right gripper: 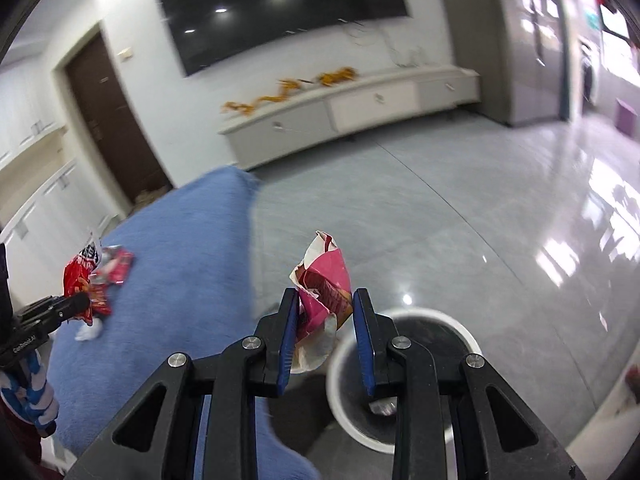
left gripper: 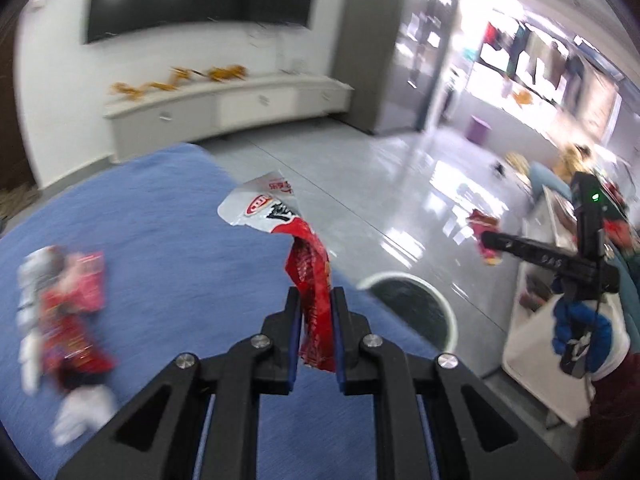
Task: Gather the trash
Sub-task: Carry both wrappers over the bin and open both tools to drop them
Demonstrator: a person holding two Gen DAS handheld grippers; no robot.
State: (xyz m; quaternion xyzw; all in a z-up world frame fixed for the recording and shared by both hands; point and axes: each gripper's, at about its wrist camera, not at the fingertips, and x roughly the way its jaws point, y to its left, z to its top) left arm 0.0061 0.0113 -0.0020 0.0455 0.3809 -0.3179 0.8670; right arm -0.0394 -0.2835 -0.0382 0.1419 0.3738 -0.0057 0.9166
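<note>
Crinkled red-and-white foil, a long snack wrapper [left gripper: 304, 272], is pinched tight in my left claw [left gripper: 316, 304] over the blue fuzzy cloth [left gripper: 168, 216]. My right claw [right gripper: 325, 308], nearly closed, grips a crumpled pink wrapper [right gripper: 326, 280] above the round white-rimmed bin [right gripper: 460, 324]; one pale scrap [right gripper: 382, 406] lies inside. More wrappers [left gripper: 68, 304] lie on the cloth.

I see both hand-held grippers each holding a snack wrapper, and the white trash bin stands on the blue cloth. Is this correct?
Not quite. The left hand-held gripper holds a red and white wrapper and the right hand-held gripper a pink wrapper, but the white trash bin stands on the grey floor beside the blue cloth, as the right wrist view shows.
</note>
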